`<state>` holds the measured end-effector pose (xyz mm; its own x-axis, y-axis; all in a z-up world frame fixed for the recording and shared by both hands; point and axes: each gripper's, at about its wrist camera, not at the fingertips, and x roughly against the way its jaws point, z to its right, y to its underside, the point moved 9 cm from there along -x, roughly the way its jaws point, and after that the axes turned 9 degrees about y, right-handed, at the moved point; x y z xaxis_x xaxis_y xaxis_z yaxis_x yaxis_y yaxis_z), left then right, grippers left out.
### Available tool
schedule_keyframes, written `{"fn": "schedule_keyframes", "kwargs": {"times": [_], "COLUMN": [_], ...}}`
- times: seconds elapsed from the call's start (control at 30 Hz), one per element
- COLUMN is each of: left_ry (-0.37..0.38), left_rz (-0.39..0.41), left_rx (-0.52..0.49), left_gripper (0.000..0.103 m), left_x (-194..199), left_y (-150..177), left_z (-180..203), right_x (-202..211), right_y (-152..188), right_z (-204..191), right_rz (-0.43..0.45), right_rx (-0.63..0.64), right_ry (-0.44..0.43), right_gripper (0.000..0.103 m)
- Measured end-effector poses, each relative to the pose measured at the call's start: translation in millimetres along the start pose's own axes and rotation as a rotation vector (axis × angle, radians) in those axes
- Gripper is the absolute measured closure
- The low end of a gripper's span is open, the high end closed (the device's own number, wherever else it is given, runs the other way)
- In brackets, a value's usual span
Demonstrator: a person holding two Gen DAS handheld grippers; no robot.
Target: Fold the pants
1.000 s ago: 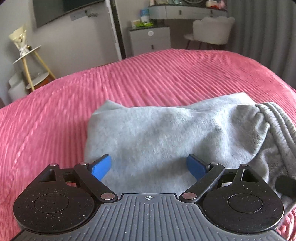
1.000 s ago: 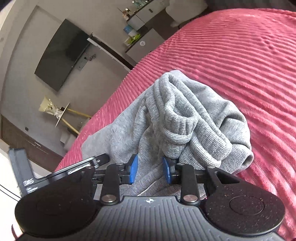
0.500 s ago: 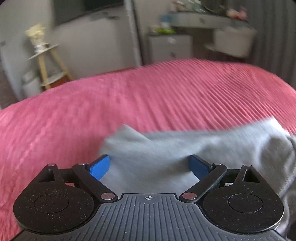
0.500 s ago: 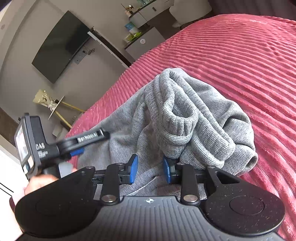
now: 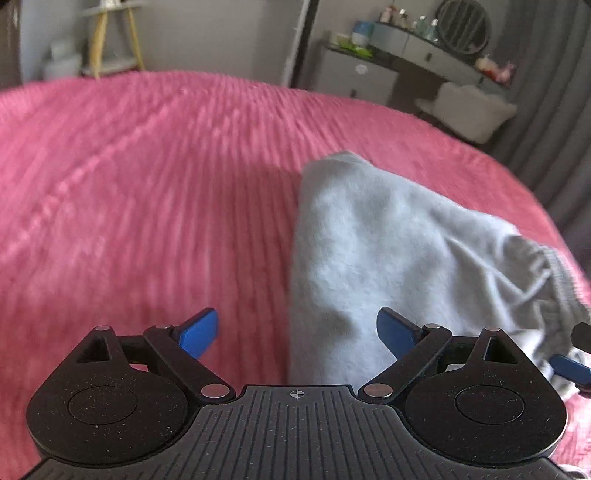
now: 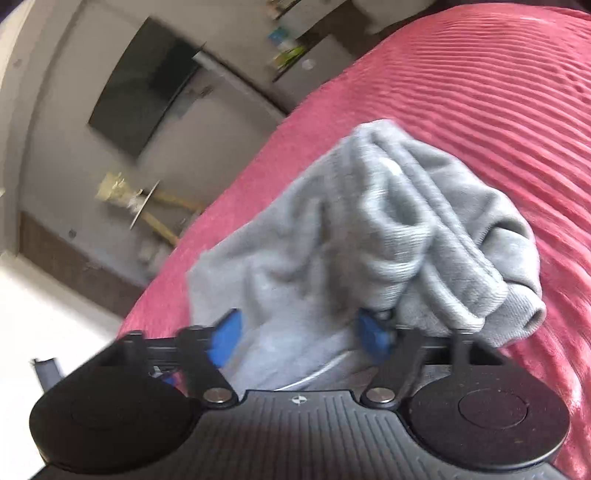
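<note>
Pink ribbed bedspread over a wide bed, filling most of both views; behind it a grey wall with a dark television, a small stand with yellow legs, a grey dresser with a round mirror, a pale chair and a grey curtain

Grey pants, folded into a thick bundle, lying on the bedspread toward the right side of the left wrist view. Ribbed waistband bunched up at the end near the right tongs, with a pale cord showing just below it in the right wrist view

Left tongs wide open, holding nothing: left blue pad over bare bedspread, right blue pad over the near edge of the pants, cloth's left edge running between the two. Whether the pads touch the fabric, cannot tell

Right tongs just opened wide, blue pads standing apart on each side of the grey cloth, no longer pinching it; pants lying loose between and ahead of them. Right pad close against the rolled waistband, contact not clear because of blur. One blue tip of the right tongs visible also at the right edge of the left wrist view, beside the bundle
</note>
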<state>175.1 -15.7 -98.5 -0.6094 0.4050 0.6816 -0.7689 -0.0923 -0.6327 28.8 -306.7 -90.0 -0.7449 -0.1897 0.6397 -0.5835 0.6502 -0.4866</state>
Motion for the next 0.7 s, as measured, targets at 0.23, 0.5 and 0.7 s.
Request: {"fn": "schedule_keyframes", "kwargs": {"times": [0.23,0.5,0.7], "left_ry": [0.261,0.441,0.566], "left_rz": [-0.125,-0.229,-0.256], "left_rx": [0.028,0.027,0.129], "left_gripper": [0.007,0.006,0.002], "left_x": [-27,-55,-66], "left_y": [8,12,7], "left_z": [12,14,13], "right_x": [55,-5,-48], "right_y": [-50,-87,-95], "right_z": [-2,85,104], "right_rz": [0.082,-0.277,-0.417], "right_rx": [0.194,0.060,-0.099], "right_ry": [0.032,0.023,-0.172], "right_gripper": [0.006,0.006,0.006]}}
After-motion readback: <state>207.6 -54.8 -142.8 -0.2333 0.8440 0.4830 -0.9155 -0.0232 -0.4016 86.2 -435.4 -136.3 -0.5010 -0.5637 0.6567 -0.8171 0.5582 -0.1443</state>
